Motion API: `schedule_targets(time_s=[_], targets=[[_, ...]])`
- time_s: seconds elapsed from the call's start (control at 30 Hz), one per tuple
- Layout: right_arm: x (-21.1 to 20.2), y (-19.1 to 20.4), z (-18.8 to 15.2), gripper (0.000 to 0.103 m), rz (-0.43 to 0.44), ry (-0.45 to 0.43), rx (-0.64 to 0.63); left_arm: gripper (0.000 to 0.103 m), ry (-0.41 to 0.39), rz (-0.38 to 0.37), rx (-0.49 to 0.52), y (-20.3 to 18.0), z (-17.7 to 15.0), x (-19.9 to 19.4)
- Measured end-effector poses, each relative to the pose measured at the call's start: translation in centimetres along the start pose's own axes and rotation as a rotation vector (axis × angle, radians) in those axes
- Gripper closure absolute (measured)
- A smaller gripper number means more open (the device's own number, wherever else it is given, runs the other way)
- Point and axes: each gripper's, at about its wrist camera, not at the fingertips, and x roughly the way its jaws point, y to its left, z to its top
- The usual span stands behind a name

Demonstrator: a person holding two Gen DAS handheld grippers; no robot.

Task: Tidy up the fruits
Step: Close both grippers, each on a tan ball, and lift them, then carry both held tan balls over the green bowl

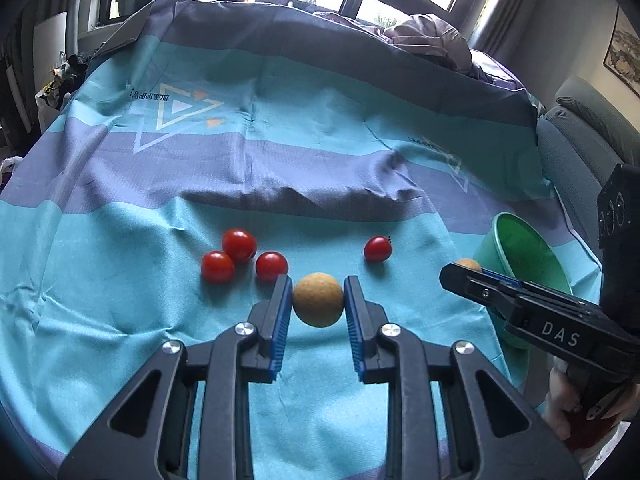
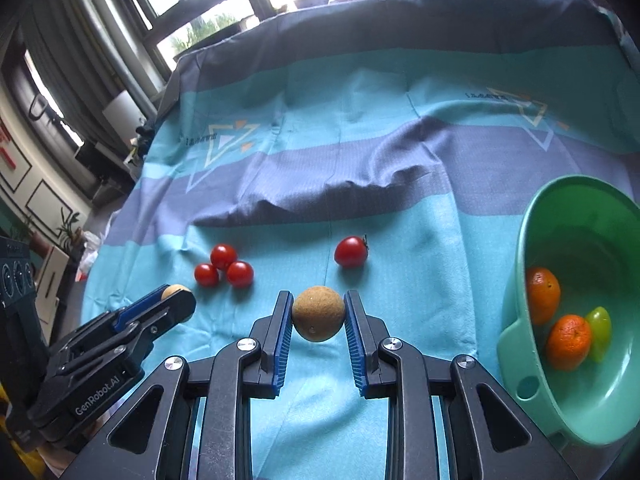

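— Left claw (image 1: 318, 300) grips a tan round fruit (image 1: 318, 299); right claw (image 2: 318, 314) grips another tan fruit (image 2: 318, 314); both lifted above the striped cloth (image 2: 360, 92).

— And the green bowl (image 2: 520, 248)?

— Four cherry tomatoes (image 2: 224, 268) lie left of it; two oranges (image 2: 568, 342) and a green fruit (image 2: 600, 328) sit inside.

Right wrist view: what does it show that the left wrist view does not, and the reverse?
Only the right wrist view shows inside the green bowl: two oranges and a green fruit. Only the left wrist view shows a hand under the right tongs. Both show four tomatoes on the blue cloth.
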Motion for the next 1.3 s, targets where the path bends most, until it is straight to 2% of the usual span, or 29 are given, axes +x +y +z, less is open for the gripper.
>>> schedule_targets(time_s=[0.43,0.7,1.3], targets=[[-3.7,-0.5,0.1,0.076,-0.007,-0.109,0.0,0.077,-0.086,-0.036,0.003,-4.1,1.7,-2.5],[-6.2,-1.3,-0.1,0.075,-0.007,-0.166,0.001,0.077,-0.088,-0.071,0.031,-7.3,1.8,-2.4],[-11.9,-6.5,-0.3,0.075,0.009,-0.302,0.115,0.077,-0.078,-0.15,0.126,-15.0,1.9,-1.3]])
